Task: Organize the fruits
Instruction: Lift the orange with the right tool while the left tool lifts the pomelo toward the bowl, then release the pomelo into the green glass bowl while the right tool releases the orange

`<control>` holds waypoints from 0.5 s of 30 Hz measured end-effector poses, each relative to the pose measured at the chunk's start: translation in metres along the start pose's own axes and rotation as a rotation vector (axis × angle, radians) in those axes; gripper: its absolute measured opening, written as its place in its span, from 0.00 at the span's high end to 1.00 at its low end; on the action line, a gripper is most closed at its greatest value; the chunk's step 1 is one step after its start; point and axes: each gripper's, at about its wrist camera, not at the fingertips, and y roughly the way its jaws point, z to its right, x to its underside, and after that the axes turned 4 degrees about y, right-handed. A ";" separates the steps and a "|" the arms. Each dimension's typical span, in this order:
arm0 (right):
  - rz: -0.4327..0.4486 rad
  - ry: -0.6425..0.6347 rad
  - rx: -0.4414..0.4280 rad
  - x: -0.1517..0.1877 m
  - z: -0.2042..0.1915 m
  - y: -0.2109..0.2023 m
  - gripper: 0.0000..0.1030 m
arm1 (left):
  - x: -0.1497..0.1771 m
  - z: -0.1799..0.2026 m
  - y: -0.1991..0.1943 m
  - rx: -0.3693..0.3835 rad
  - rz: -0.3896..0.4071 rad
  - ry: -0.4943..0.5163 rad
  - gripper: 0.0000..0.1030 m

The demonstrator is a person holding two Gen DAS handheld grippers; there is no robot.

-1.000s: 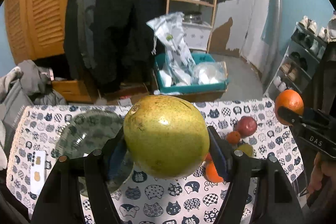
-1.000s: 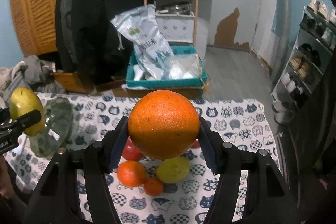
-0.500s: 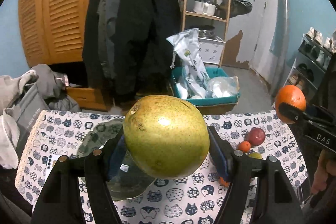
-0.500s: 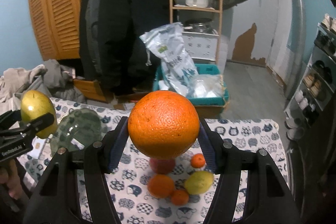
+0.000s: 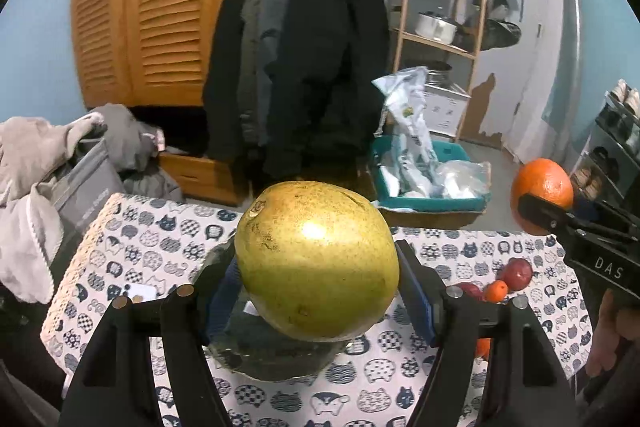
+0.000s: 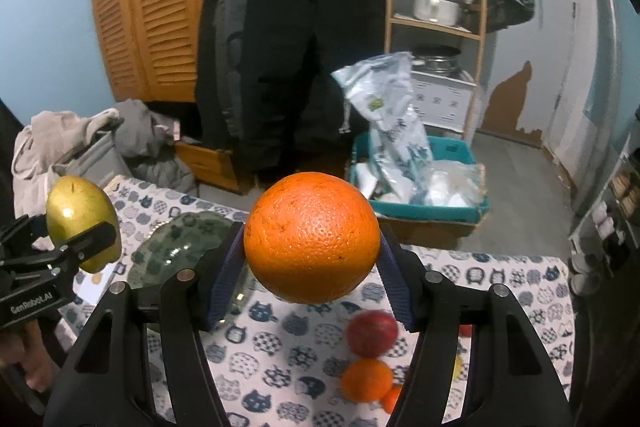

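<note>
Two round fruits: speckled yellow-green pear [image 5: 316, 259], pitted bright orange [image 6: 311, 235].

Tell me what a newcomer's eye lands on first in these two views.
A big yellow-green pear, held between the left gripper fingers, fills the middle of the left wrist view above a glass bowl. A bright orange fills the middle of the right wrist view in the same way, clamped in the right gripper. Below both lies a cat-print tablecloth with a red apple and small oranges loose on it.
</note>
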 end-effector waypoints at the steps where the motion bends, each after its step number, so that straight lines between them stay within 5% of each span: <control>1: -0.002 -0.004 -0.005 -0.001 -0.004 0.002 0.38 | 0.001 -0.004 0.001 -0.004 -0.003 -0.006 0.29; 15: -0.087 -0.062 -0.099 -0.006 -0.074 0.057 0.38 | 0.019 -0.062 0.020 -0.077 -0.062 -0.071 0.29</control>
